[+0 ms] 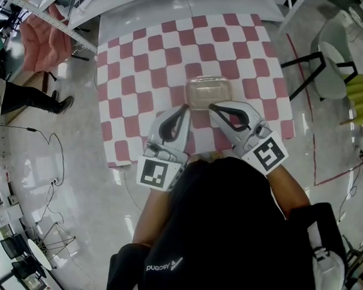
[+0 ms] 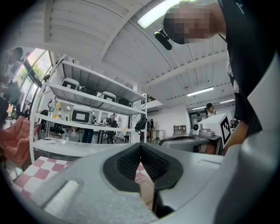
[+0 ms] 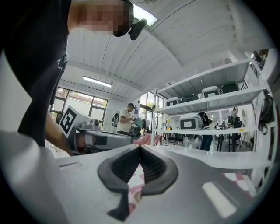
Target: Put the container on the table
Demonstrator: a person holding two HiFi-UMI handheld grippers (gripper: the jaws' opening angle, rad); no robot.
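A clear lidded plastic container (image 1: 209, 92) rests on the red-and-white checked table (image 1: 140, 59), near its front edge. Both grippers hover just in front of it, pointing level at its near side. My left gripper (image 1: 186, 107) is shut with its pads meeting and nothing between them, as the left gripper view (image 2: 140, 145) also shows. My right gripper (image 1: 211, 106) is shut and empty too, its ribbed pads pressed together (image 3: 140, 147). Each gripper view catches the other gripper alongside, the right gripper (image 2: 192, 141) and the left gripper (image 3: 101, 139). I cannot tell whether either tip touches the container.
A pink padded chair (image 1: 45, 39) and a person's leg (image 1: 32, 98) are at the left of the table. A white chair (image 1: 334, 62) stands at the right. Cables (image 1: 47, 153) trail over the glossy floor. White shelving with boxes (image 2: 83, 116) lines the room.
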